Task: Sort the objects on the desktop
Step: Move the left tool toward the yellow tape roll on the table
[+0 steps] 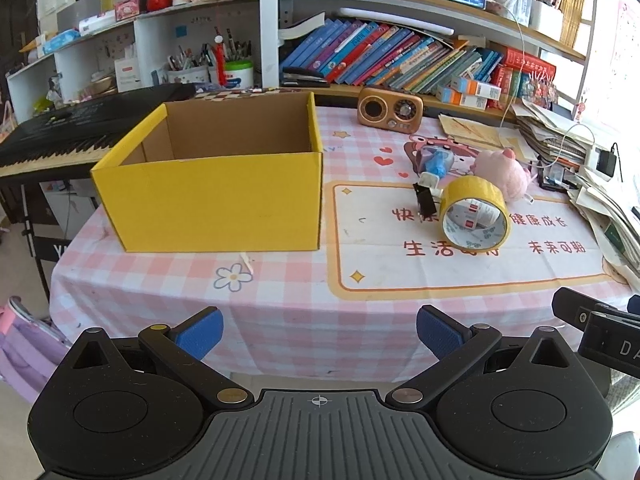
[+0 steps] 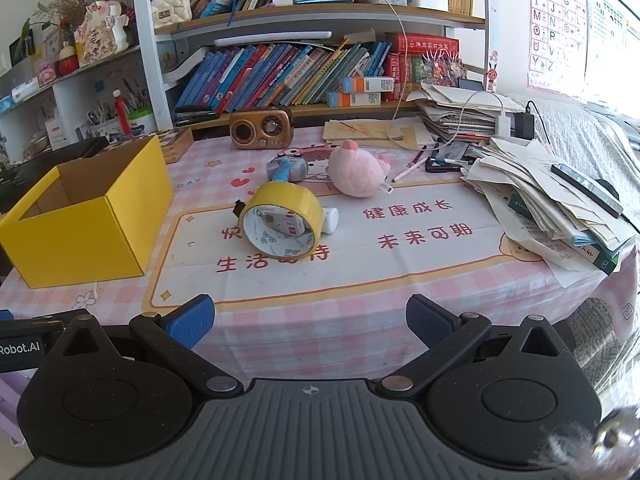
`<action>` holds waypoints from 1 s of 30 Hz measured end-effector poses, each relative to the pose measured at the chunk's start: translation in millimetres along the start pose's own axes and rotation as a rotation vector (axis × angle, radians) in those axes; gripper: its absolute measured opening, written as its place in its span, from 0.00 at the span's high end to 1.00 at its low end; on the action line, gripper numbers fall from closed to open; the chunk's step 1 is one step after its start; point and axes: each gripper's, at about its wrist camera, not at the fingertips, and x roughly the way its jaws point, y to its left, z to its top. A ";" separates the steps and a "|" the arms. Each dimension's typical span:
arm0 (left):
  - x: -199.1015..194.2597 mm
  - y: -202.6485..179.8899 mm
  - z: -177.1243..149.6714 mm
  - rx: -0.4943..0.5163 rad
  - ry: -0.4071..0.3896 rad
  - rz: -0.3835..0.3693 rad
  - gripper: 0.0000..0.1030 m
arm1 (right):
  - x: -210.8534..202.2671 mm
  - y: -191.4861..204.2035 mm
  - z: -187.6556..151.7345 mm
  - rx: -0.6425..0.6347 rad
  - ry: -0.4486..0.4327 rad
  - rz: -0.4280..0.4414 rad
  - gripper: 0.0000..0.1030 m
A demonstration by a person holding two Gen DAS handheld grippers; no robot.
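Left gripper and right gripper, nearest the cameras: each shows 2 blue-padded fingers spread wide with nothing between them, both held at the near edge of the table above the pink checked tablecloth. In the left wrist view, part of the right gripper's black body shows at the lower right.

Yellow tape roll: it stands tilted on its rim on the white printed mat, its open core facing the cameras and slightly left, so its axis runs roughly near to far. The outer band is bright yellow; the inner liner is white with small printed marks. Through the core a white container with a red label is visible, lying on its side behind the roll with one end jutting out to the right. A small black object sits just left of the roll (its kind cannot be told).

Behind the roll: a blue and grey toy lies with its long axis pointing toward the roll, touching or nearly touching it. Just right of it lies a pink plush toy, rounded, with a darker pink tip on top.

Yellow cardboard box: open-topped, brown inside, upright on the left of the table, well apart from the roll.

Far edge: a brown retro radio stands upright before the bookshelf; stacked papers fill the right side.
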 end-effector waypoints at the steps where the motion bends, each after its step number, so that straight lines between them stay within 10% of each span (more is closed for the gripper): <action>1: 1.7 -2.4 1.1 -0.001 0.003 -0.001 0.00 | 1.4 -2.0 1.0 0.000 0.002 -0.001 0.00; 30: 63.4 -91.9 35.6 -0.006 0.044 -0.061 0.00 | 72.7 -79.5 48.8 -0.028 0.063 0.002 0.00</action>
